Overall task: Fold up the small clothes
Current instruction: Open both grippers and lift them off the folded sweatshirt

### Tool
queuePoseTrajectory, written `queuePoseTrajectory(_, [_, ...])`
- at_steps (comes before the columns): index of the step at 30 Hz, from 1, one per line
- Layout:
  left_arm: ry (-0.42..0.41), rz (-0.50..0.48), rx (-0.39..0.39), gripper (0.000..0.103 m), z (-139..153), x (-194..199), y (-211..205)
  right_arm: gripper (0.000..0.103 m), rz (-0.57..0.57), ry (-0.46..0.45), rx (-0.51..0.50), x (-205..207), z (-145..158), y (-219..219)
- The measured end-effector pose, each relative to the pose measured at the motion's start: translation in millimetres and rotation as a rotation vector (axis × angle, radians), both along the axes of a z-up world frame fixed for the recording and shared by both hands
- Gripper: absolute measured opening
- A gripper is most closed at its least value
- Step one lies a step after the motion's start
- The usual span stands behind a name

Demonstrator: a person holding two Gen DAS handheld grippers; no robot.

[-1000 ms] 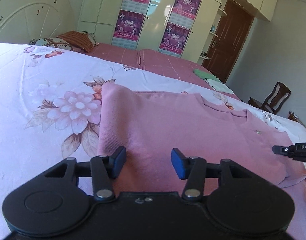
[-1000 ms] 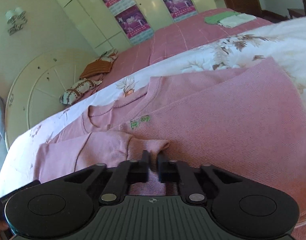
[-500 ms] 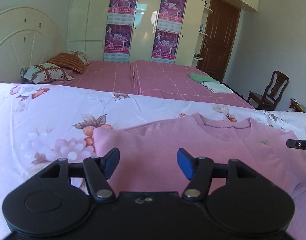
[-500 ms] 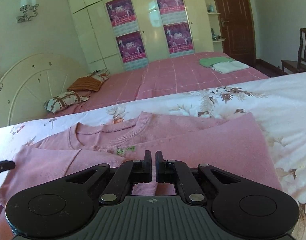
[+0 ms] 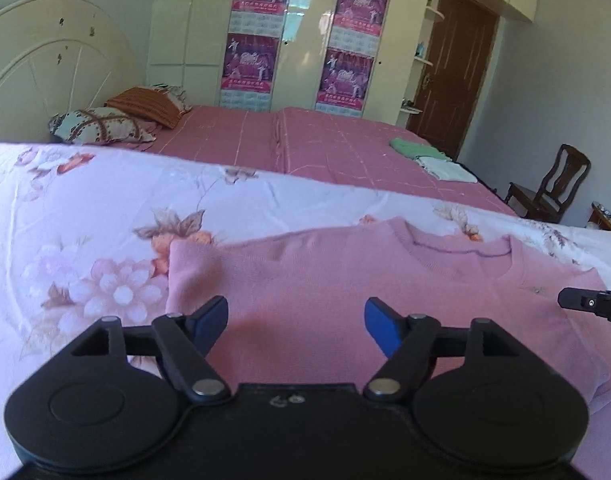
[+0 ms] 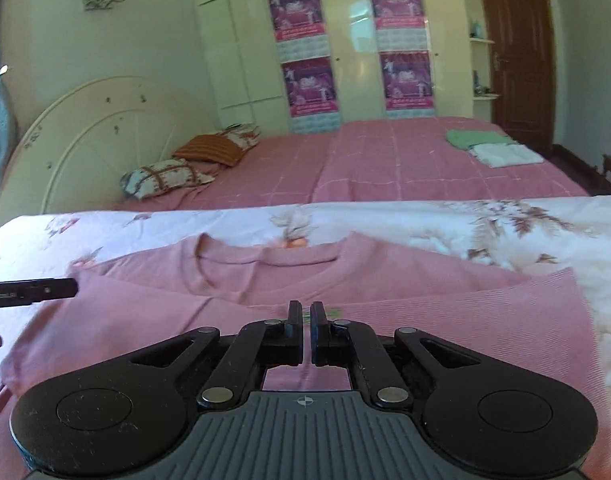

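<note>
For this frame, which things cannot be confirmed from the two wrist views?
- Pink sweater hem: both views, hidden behind the gripper bodies.
- Right gripper: right wrist view, jaws nearly closed; whether they pinch fabric is unclear.
- Small green mark on the sweater: too small and blurred.
- Wardrobe posters: text unreadable.

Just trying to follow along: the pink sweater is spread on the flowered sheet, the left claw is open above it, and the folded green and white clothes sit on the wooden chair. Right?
Nearly. The folded green and white clothes lie on the pink bed behind, not on the wooden chair, as the left wrist view shows. The rest holds: the pink sweater is spread on the flowered sheet, and the left claw is open above it.
</note>
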State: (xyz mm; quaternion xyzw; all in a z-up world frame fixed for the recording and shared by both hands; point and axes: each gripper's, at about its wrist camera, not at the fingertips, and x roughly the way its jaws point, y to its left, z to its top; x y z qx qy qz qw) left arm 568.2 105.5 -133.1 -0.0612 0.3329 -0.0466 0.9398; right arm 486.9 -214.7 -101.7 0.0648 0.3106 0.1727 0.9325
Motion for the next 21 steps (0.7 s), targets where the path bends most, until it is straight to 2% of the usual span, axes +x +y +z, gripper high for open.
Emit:
queuePoseTrajectory(1, [0.015,0.005,0.003,0.073,-8,-2,1,0.003,0.026,0.017,-0.012,1,-4,8])
queuePoseTrajectory(3, [-0.021,-0.016,0.044,0.073,-12,-9,1,0.003,0.025,0.072,-0.076,5,-17,15])
queuePoseTrajectory(5, [-0.018,-0.018,0.085,0.074,-2,-14,-4,0.002,0.008,0.081,-0.049,4,-28,7])
queuePoseTrajectory(7, [-0.057,-0.004,0.041,0.081,8,-27,1,0.003,-0.024,0.072,-0.021,-4,-17,-2])
queuePoseTrajectory(9, [-0.046,0.007,0.026,0.083,8,-33,2,0.003,-0.035,0.02,-0.004,-16,-6,-12])
queuePoseTrajectory(11, [0.02,0.02,0.059,0.08,-6,-31,-1,0.003,-0.043,0.051,-0.002,-21,-8,-19])
queuePoseTrajectory(12, [0.017,0.024,0.087,0.08,-11,-33,-4,0.003,-0.04,0.088,-0.023,-18,-15,-20])
queuePoseTrajectory(13, [0.006,0.028,0.121,0.077,-9,-37,-8,0.003,-0.033,0.141,-0.06,-16,-25,-19])
queuePoseTrajectory(14, [-0.007,0.041,0.141,0.073,-3,-44,-12,0.003,-0.02,0.116,-0.056,-18,-27,-21])
queuePoseTrajectory(15, [-0.04,0.039,0.127,0.071,3,-54,-13,0.003,-0.013,0.127,-0.059,-19,-24,-22])
queuePoseTrajectory(16, [-0.074,0.042,0.099,0.074,8,-64,-13,0.005,-0.013,0.144,-0.051,-23,-18,-25])
queuePoseTrajectory(17, [-0.095,0.046,0.069,0.077,11,-74,-14,0.009,-0.01,0.132,-0.038,-27,-11,-28])
queuePoseTrajectory(18, [-0.093,0.039,0.057,0.081,11,-82,-17,0.039,-0.004,0.095,-0.027,-36,-4,-32])
queuePoseTrajectory(19, [-0.078,0.034,0.075,0.08,8,-86,-22,0.077,0.004,0.058,-0.017,-45,0,-35])
queuePoseTrajectory(20, [-0.049,0.031,0.098,0.08,2,-86,-26,0.081,0.032,0.034,-0.003,-52,1,-35])
queuePoseTrajectory(21, [0.015,0.028,0.122,0.079,-9,-84,-31,0.079,0.058,0.043,-0.01,-55,-2,-34])
